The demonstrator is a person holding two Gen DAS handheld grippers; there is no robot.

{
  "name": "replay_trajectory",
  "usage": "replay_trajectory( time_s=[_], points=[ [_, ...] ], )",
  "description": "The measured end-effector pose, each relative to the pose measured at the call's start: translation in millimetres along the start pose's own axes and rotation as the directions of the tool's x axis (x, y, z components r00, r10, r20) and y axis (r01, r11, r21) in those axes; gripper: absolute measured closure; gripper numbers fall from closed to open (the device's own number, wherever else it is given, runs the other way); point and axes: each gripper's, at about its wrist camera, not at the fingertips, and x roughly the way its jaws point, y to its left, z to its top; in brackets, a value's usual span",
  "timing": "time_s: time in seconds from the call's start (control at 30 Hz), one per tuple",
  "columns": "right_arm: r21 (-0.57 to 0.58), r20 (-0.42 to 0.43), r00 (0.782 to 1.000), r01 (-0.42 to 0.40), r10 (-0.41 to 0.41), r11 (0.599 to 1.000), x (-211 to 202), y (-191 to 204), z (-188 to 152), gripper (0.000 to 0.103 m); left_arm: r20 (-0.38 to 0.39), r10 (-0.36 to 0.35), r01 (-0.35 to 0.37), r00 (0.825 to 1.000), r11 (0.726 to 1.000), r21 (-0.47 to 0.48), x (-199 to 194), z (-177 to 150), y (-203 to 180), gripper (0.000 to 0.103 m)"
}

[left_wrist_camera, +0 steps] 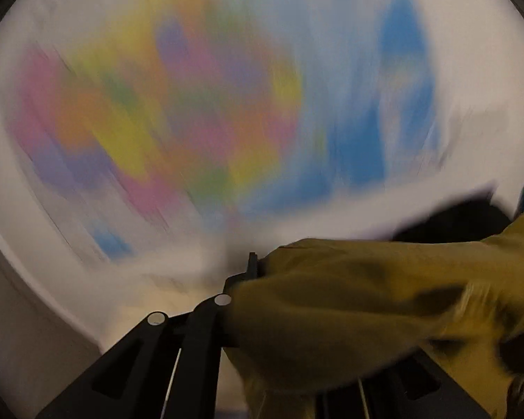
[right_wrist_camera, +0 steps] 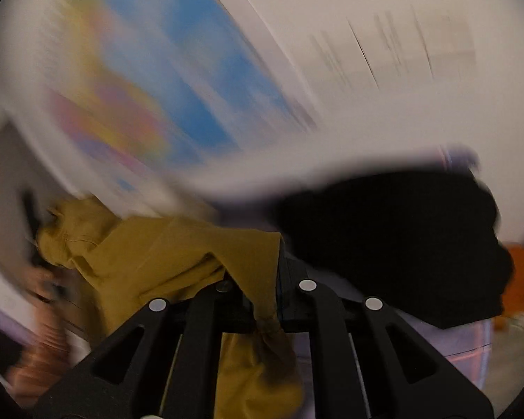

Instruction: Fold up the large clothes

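A mustard-yellow garment (left_wrist_camera: 349, 300) hangs stretched between my two grippers; both views are heavily motion-blurred. My left gripper (left_wrist_camera: 258, 272) is shut on one end of it, and the cloth covers its right finger. In the right wrist view the same garment (right_wrist_camera: 178, 251) runs left from my right gripper (right_wrist_camera: 262, 286), which is shut on a fold of it, with more cloth hanging below between the fingers. The far bunched end (right_wrist_camera: 63, 234) sits by a blurred hand.
A colourful poster, a blur of blue, yellow and pink (left_wrist_camera: 199, 104), hangs on the white wall ahead and also shows in the right wrist view (right_wrist_camera: 164, 80). A black garment heap (right_wrist_camera: 401, 237) lies to the right on pale purple cloth (right_wrist_camera: 454, 335). An orange object (right_wrist_camera: 515, 265) is at far right.
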Motion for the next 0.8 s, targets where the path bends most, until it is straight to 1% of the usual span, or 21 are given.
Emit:
replay_trajectory(
  time_s=[0.03,0.07,0.1,0.13,0.17,0.2,0.23,0.27,0.3,0.33,0.4,0.43,0.47,0.5,0.53,0.6,0.63,0.67,0.7,0.77,0.8],
  points=[
    [0.043,-0.053,0.998,0.048,-0.045,0.998,28.6,-17.5,-5.8,0.095,-0.074,0.001,0.003,0.997,0.998,0.058,41.7,-14.1,-20.4,0.095],
    [0.113,-0.153,0.985,0.095,-0.078,0.989,67.3,-41.7,-16.9,0.092,-0.123,-0.002,0.014,0.992,0.996,0.092,66.7,-25.4,-33.0,0.094],
    [0.100,-0.192,0.969,0.174,-0.153,0.980,85.7,-50.0,-22.7,0.084,-0.201,-0.030,0.050,0.979,0.994,0.097,101.4,-40.5,-46.2,0.093],
    [0.077,-0.196,0.955,0.242,-0.224,0.967,93.4,-52.8,-26.7,0.066,-0.239,-0.037,0.062,0.970,0.993,0.098,116.2,-51.5,-52.4,0.093],
    [0.061,-0.191,0.952,0.255,-0.239,0.965,97.3,-51.6,-26.5,0.065,-0.243,-0.037,0.063,0.969,0.993,0.102,123.9,-57.6,-56.0,0.093],
    [0.037,-0.165,0.959,0.237,-0.228,0.971,94.0,-45.5,-26.1,0.063,-0.216,-0.051,0.076,0.975,0.992,0.105,122.7,-59.2,-55.6,0.092],
    [0.006,-0.133,0.961,0.245,-0.242,0.970,87.6,-37.9,-24.7,0.053,-0.194,-0.086,0.107,0.977,0.989,0.102,116.4,-58.0,-52.1,0.081],
    [-0.046,-0.094,0.955,0.277,-0.281,0.960,78.1,-25.9,-23.4,0.042,-0.168,-0.130,0.146,0.977,0.985,0.093,105.0,-55.3,-44.8,0.073],
    [-0.130,-0.036,0.948,0.310,-0.317,0.942,66.4,-4.8,-21.7,0.038,-0.127,-0.165,0.176,0.978,0.981,0.083,90.3,-51.8,-35.8,0.059],
    [-0.194,0.006,0.947,0.316,-0.321,0.929,58.9,11.9,-22.7,0.032,-0.100,-0.180,0.188,0.979,0.978,0.085,82.3,-49.3,-29.8,0.051],
    [-0.331,0.065,0.954,0.297,-0.293,0.896,52.2,50.8,-32.4,0.032,-0.060,-0.189,0.195,0.980,0.975,0.106,68.6,-48.8,-21.0,0.047],
    [-0.400,0.066,0.957,0.284,-0.281,0.871,57.9,70.2,-37.2,0.031,-0.053,-0.191,0.196,0.980,0.975,0.108,65.6,-49.4,-17.1,0.042],
    [-0.470,0.062,0.960,0.270,-0.273,0.840,64.8,88.6,-45.9,0.029,-0.051,-0.199,0.203,0.979,0.974,0.104,68.1,-52.4,-16.5,0.040],
    [-0.558,0.065,0.956,0.272,-0.285,0.784,79.3,111.4,-58.4,0.028,-0.050,-0.206,0.210,0.977,0.972,0.102,67.1,-56.6,-13.9,0.040],
    [-0.618,0.055,0.953,0.266,-0.297,0.740,94.5,127.2,-69.0,0.028,-0.054,-0.207,0.212,0.977,0.971,0.107,67.9,-60.6,-13.0,0.039],
    [-0.676,0.007,0.954,0.226,-0.301,0.701,126.6,148.5,-80.7,0.028,-0.063,-0.199,0.206,0.978,0.971,0.120,70.0,-68.2,-11.9,0.035],
    [-0.693,-0.035,0.957,0.184,-0.287,0.697,144.5,158.4,-87.9,0.028,-0.071,-0.200,0.207,0.977,0.971,0.116,70.4,-74.9,-8.8,0.033],
    [-0.699,-0.050,0.958,0.168,-0.282,0.695,151.5,158.7,-90.1,0.028,-0.076,-0.206,0.213,0.976,0.971,0.112,70.6,-81.1,-4.2,0.033],
    [-0.717,-0.068,0.959,0.146,-0.276,0.682,166.1,165.5,-95.4,0.028,-0.078,-0.218,0.226,0.973,0.968,0.109,68.7,-87.0,-0.4,0.032],
    [-0.763,-0.061,0.947,0.160,-0.317,0.627,188.9,175.7,-106.5,0.030,-0.075,-0.224,0.231,0.972,0.967,0.104,66.2,-96.1,6.0,0.028],
    [-0.776,-0.051,0.933,0.188,-0.357,0.602,198.3,174.8,-111.7,0.035,-0.075,-0.231,0.238,0.970,0.966,0.102,64.6,-101.9,9.9,0.026]
  ],
)
